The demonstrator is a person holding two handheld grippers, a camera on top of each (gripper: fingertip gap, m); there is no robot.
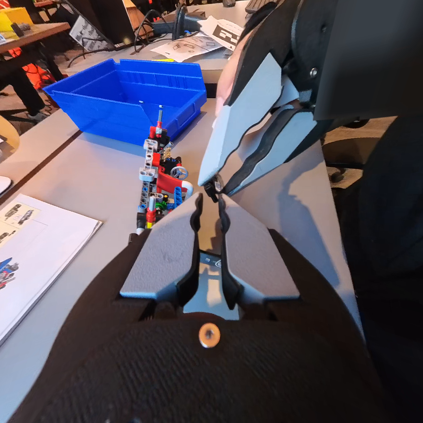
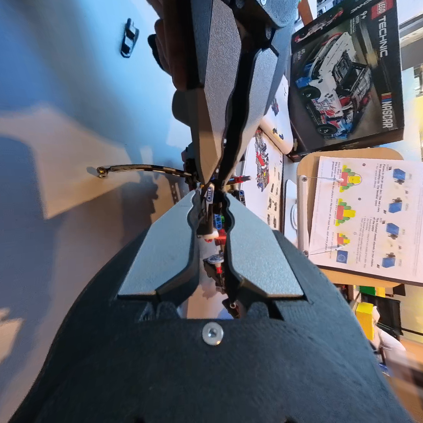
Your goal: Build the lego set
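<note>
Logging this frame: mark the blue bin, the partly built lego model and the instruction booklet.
blue bin (image 1: 100, 109), left wrist view, on its near outer wall.
lego model (image 1: 166, 180), left wrist view, on its red seat.
instruction booklet (image 1: 45, 247), left wrist view, on its open white page.

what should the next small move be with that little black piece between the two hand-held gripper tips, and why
Probably carry the small black piece, pinched by the right hand-held gripper, across to the partly built model on the table. The left hand-held gripper meets it tip to tip, off the model, so nothing is joined yet.

Model (image 1: 160, 183) near end hidden behind left gripper (image 1: 210, 201) fingers.
</note>
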